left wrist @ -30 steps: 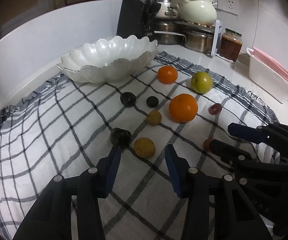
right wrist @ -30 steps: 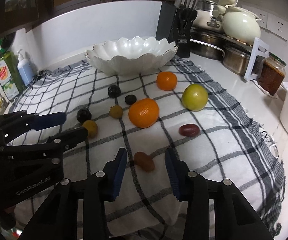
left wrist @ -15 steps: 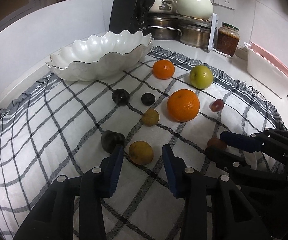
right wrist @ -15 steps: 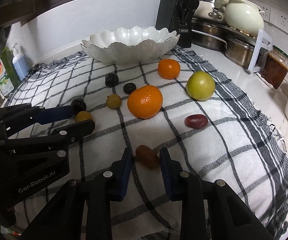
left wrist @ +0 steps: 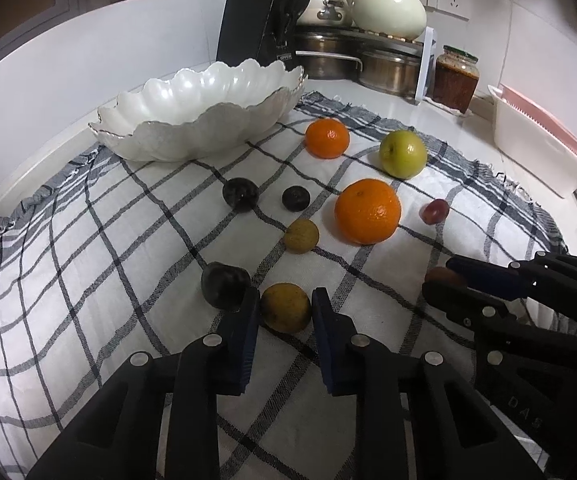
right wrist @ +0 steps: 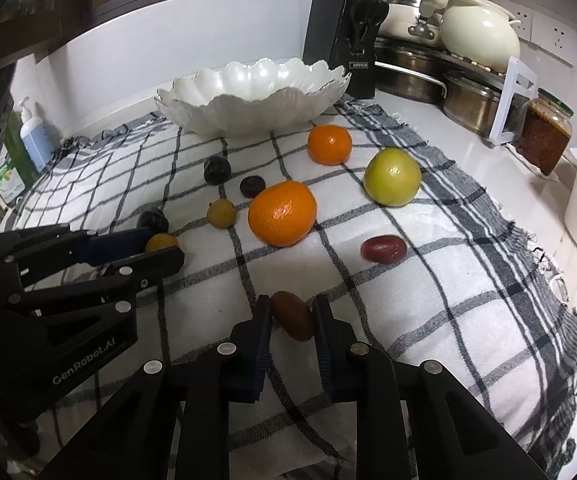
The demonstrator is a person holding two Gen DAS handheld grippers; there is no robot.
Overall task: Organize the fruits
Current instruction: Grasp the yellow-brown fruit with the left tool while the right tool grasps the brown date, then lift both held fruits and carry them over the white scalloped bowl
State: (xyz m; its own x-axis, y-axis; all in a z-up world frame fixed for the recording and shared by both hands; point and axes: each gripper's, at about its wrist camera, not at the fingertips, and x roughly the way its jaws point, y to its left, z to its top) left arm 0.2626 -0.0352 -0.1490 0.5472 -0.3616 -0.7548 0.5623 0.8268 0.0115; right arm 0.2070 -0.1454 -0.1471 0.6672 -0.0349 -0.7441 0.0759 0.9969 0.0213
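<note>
On the checked cloth my left gripper has its jaws closing, and both blue pads touch a yellow-brown round fruit. A dark plum lies just left of it. My right gripper is also closing, its pads against a brown oval fruit. Loose fruit lies further back: a big orange, a small orange, a green apple, a red fruit, two more dark plums and a small yellow fruit. The white scalloped bowl stands behind, with no fruit showing in it.
A black knife block, steel pots and a cream pot line the back wall. A jar and a white and pink basket stand at the right. Soap bottles sit at the far left by the cloth's edge.
Both grippers narrowed from wide open until their pads met the fruit between them. The left one edged forward around the yellow-brown fruit; the right one stayed over the brown fruit.
</note>
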